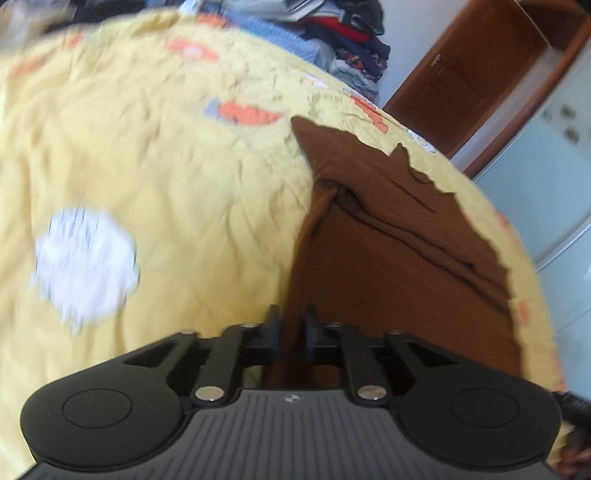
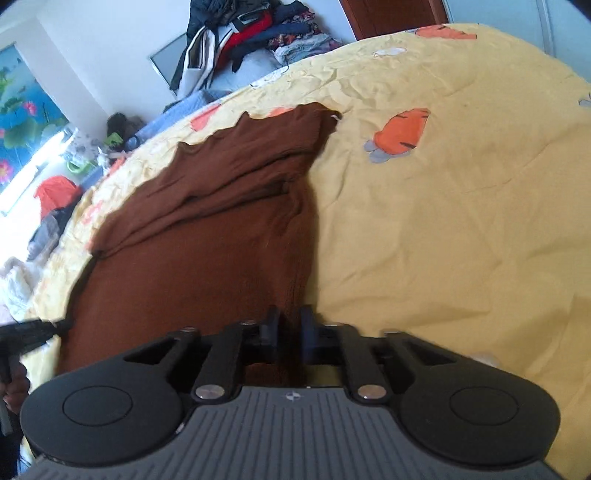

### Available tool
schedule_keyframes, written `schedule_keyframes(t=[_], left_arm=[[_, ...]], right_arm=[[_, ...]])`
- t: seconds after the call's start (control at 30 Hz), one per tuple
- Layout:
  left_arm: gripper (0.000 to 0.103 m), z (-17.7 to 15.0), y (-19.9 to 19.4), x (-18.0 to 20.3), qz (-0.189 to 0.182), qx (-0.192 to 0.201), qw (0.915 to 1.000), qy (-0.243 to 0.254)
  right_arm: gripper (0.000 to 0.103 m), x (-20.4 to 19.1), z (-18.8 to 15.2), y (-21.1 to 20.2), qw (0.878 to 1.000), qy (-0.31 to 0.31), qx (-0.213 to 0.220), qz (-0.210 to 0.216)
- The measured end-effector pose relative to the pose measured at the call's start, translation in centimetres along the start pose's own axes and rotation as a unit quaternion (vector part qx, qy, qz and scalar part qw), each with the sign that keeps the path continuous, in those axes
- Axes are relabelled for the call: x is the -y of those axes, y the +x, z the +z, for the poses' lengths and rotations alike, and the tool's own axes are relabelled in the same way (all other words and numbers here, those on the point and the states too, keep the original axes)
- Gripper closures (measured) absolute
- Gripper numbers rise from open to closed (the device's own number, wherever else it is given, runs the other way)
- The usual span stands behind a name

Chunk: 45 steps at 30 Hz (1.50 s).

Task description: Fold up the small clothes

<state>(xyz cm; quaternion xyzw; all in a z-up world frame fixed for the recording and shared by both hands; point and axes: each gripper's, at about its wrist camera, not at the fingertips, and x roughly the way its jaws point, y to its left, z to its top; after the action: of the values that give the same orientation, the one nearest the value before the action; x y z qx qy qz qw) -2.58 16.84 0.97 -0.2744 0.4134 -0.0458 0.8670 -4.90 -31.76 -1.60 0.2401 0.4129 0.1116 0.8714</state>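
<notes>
A brown garment (image 1: 388, 240) lies partly folded and creased on a yellow bedspread (image 1: 166, 166) printed with orange carrots. My left gripper (image 1: 291, 328) is at its near left edge, fingers close together with brown cloth pinched between them. In the right wrist view the same brown garment (image 2: 221, 240) spreads away to the left, and my right gripper (image 2: 291, 328) is shut on its near right edge. The cloth's near hem is hidden under both gripper bodies. The left wrist view is blurred.
The yellow bedspread (image 2: 443, 221) stretches wide to the right of the garment. A heap of mixed clothes (image 2: 258, 33) sits at the far end of the bed. A brown wooden door (image 1: 461, 74) and a white cabinet (image 1: 554, 166) stand beyond the bed's right side.
</notes>
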Motion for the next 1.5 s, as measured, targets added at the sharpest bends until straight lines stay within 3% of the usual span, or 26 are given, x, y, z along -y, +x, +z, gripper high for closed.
schedule_keyframes(t=[0.03,0.07,0.1,0.2,0.33,0.37,0.43,0.47,0.5,0.57,0.73,0.83,0.87,0.93,0.97,1.0,1.07,1.2,1.23,1.27,1.33,1.37,1.43,1.5], left_arm=[[0.060,-0.5,-0.5,-0.4,-0.024,-0.006,0.9994,-0.022],[0.032,-1.1,-1.1,-0.7,-0.051,-0.011,0.9980,-0.036],[0.015,-1.9,-1.7,-0.8,-0.076,-0.019,0.9961,-0.042],[0.013,-3.8,-2.5,-0.7,-0.110,-0.041,0.9924,-0.036],[0.014,-4.0,-2.2,-0.5,-0.122,-0.039,0.9910,-0.040],[0.019,-3.7,-1.9,-0.4,-0.121,-0.043,0.9909,-0.042],[0.031,-3.1,-1.2,0.0,-0.112,-0.048,0.9920,-0.031],[0.048,-2.8,-0.8,0.2,-0.104,-0.051,0.9929,-0.025],[0.075,-2.6,-0.4,0.3,-0.093,-0.060,0.9936,-0.020],[0.099,-2.5,0.5,0.3,-0.074,-0.084,0.9936,-0.015],[0.099,-2.8,-1.6,1.2,-0.103,-0.067,0.9924,0.005],[0.099,-3.3,-0.4,0.0,-0.061,-0.078,0.9950,0.011],[0.098,-3.3,-0.4,-0.9,-0.078,-0.075,0.9942,-0.007],[0.098,-3.2,-0.6,-1.8,-0.090,-0.085,0.9917,-0.034],[0.096,-3.3,-0.9,-2.0,-0.096,-0.095,0.9902,-0.036],[0.091,-3.6,-1.1,-2.2,-0.106,-0.109,0.9878,-0.037],[0.081,-4.6,-1.6,-2.7,-0.134,-0.130,0.9811,-0.050],[0.045,-7.4,-2.5,-2.6,-0.197,-0.152,0.9654,-0.078],[0.045,-7.8,-2.5,-2.4,-0.201,-0.153,0.9644,-0.078],[0.046,-8.2,-2.6,-1.9,-0.199,-0.152,0.9653,-0.074],[0.062,-8.3,-2.8,-1.4,-0.179,-0.148,0.9709,-0.058],[0.095,-8.3,-2.6,-1.3,-0.159,-0.160,0.9732,-0.046],[0.096,-8.2,-3.0,-1.8,-0.145,-0.170,0.9739,-0.040],[0.097,-7.9,-4.4,-2.1,-0.116,-0.162,0.9799,-0.008]], right_arm=[[0.033,0.2,-0.5,-0.6,1.000,0.016,0.004,0.013],[0.022,0.4,-0.9,-1.1,0.999,0.026,0.001,0.024],[0.024,0.7,-1.3,-1.5,0.999,0.035,-0.010,0.030],[0.024,2.0,-2.2,-2.4,0.993,0.074,-0.041,0.079],[0.027,2.9,-2.9,-1.7,0.981,0.117,-0.067,0.142],[0.033,2.9,-2.8,-1.2,0.979,0.122,-0.072,0.148],[0.055,2.9,-2.6,-0.1,0.977,0.126,-0.086,0.150],[0.081,2.9,-2.6,0.4,0.977,0.128,-0.096,0.142],[0.094,3.0,-2.6,1.0,0.977,0.127,-0.104,0.136],[0.092,2.9,-2.6,0.7,0.977,0.126,-0.095,0.141],[0.094,3.2,-1.8,-3.2,0.984,0.101,-0.040,0.142],[0.094,5.0,-2.5,-2.7,0.985,0.118,-0.058,0.113],[0.093,5.2,-2.9,-2.2,0.983,0.125,-0.069,0.113],[0.086,5.3,-3.5,-2.1,0.980,0.142,-0.067,0.122],[0.076,5.2,-3.9,-2.3,0.978,0.148,-0.069,0.130],[0.057,5.0,-4.3,-2.7,0.975,0.150,-0.069,0.146],[0.041,4.8,-5.4,-3.7,0.971,0.146,-0.078,0.174],[0.046,3.7,-7.4,-4.1,0.965,0.140,-0.113,0.190],[0.047,3.5,-7.7,-4.2,0.965,0.139,-0.118,0.191],[0.052,3.3,-7.8,-4.0,0.964,0.139,-0.123,0.190],[0.087,3.0,-7.9,-3.5,0.967,0.130,-0.142,0.167],[0.090,2.9,-8.2,-3.6,0.969,0.118,-0.148,0.161],[0.090,2.7,-8.1,-4.6,0.972,0.106,-0.142,0.157],[0.091,2.9,-8.2,-6.3,0.976,0.096,-0.130,0.147]])
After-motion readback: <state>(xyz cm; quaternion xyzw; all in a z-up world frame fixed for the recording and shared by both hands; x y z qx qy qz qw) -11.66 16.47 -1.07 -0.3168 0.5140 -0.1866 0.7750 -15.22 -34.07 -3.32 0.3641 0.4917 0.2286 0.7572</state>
